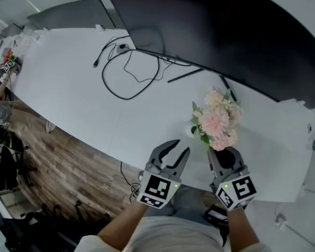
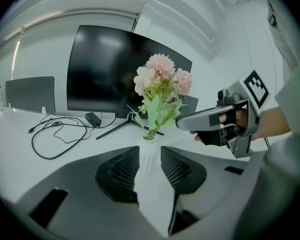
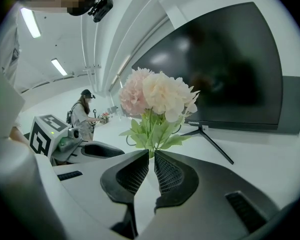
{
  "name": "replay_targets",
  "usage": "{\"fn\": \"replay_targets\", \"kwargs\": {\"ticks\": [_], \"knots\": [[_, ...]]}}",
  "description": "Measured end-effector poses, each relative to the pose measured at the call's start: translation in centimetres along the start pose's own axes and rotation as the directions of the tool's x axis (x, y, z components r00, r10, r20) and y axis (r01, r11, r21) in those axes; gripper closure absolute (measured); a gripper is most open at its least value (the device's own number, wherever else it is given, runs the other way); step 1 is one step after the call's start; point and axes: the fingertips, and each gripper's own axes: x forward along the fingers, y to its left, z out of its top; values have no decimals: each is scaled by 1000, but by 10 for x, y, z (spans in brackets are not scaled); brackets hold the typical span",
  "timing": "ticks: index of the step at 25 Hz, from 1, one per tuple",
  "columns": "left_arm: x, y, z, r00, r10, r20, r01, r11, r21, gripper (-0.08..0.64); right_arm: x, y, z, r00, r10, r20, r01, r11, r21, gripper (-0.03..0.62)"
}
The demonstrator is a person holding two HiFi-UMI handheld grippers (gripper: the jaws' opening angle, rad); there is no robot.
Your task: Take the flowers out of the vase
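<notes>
Head view: pink flowers (image 1: 216, 121) upright on the white desk (image 1: 68, 77), stems in a small vase (image 2: 149, 135). Right gripper (image 3: 151, 153) just beside the flowers, jaws closed to a sliver, tips at the leaves, no visible clamp. Left gripper (image 2: 150, 151) near the flowers, to their left, jaws apart over bare desk.
</notes>
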Motion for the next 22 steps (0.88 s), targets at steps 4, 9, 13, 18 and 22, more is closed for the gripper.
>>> {"fn": "replay_targets", "kwargs": {"ticks": [4, 9, 13, 18, 22], "knots": [[12, 1, -11, 1000, -21, -15, 21, 1000, 19, 386, 3, 1, -2, 1000, 15, -7, -15, 1000, -4, 532], [24, 7, -21, 999, -35, -26, 35, 999, 24, 364, 7, 4, -3, 999, 42, -7, -42, 999, 0, 464], [32, 11, -28, 998, -53, -38, 54, 998, 29, 360, 14, 7, -2, 999, 48, -4, -48, 999, 1, 435], [43, 8, -30, 997, -73, -40, 75, 996, 57, 344, 23, 5, 4, 999, 49, 2, -49, 999, -4, 431], [49, 5, -28, 996, -85, -36, 87, 993, 79, 322, 26, 3, 7, 999, 43, 7, -43, 999, 1, 426]]}}
